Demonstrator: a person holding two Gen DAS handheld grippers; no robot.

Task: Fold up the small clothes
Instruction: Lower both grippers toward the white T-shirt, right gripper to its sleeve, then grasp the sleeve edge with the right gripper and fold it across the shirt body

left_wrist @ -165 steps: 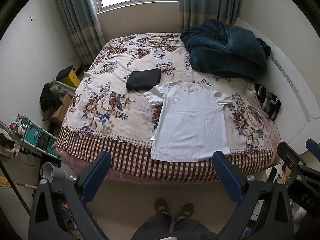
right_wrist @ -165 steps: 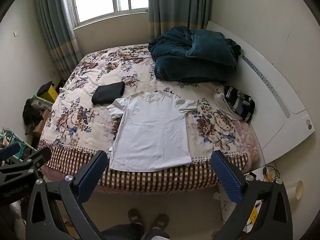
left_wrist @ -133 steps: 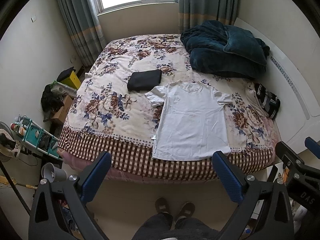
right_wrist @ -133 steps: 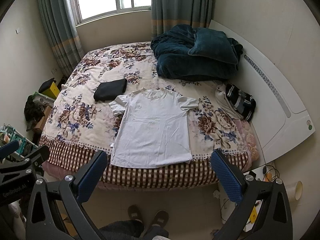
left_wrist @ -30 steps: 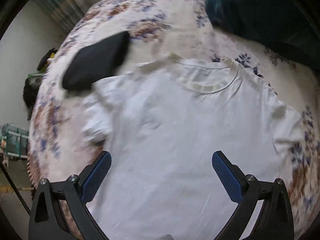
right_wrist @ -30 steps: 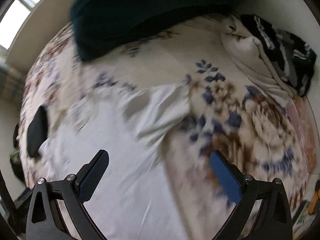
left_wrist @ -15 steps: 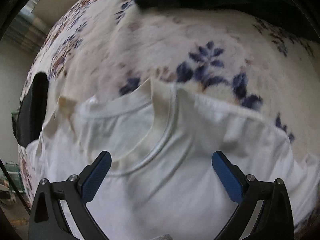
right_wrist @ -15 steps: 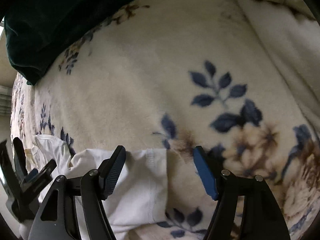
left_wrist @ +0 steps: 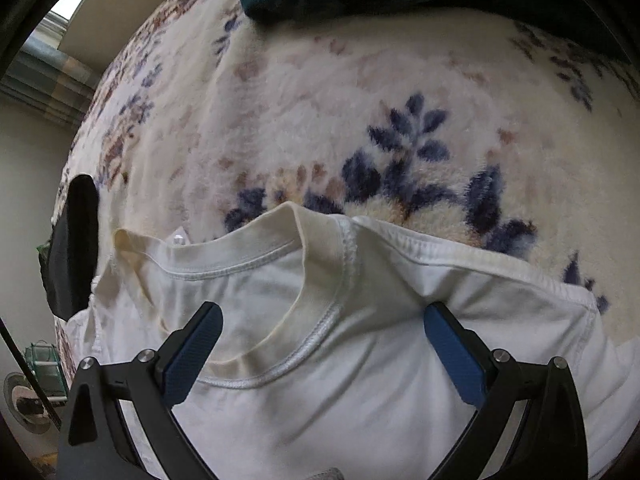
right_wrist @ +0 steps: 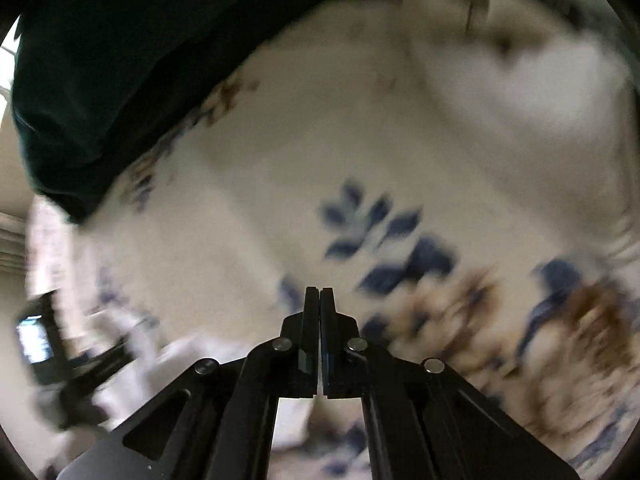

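Left wrist view: left gripper (left_wrist: 318, 354) gaping wide over white T-shirt (left_wrist: 360, 380) collar, lower centre. Right gripper (right_wrist: 319, 300) jaws just closing to pinched, cloth between them unclear through blur. Needing both shoulder layers caught before lifting.

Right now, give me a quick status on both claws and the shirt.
Left claw open, straddling the white T-shirt collar. Right claw shut; view too blurred to tell if it pinches cloth. Shirt flat on the floral blanket. Nothing in the way.

No readable text anywhere (right view badly blurred).
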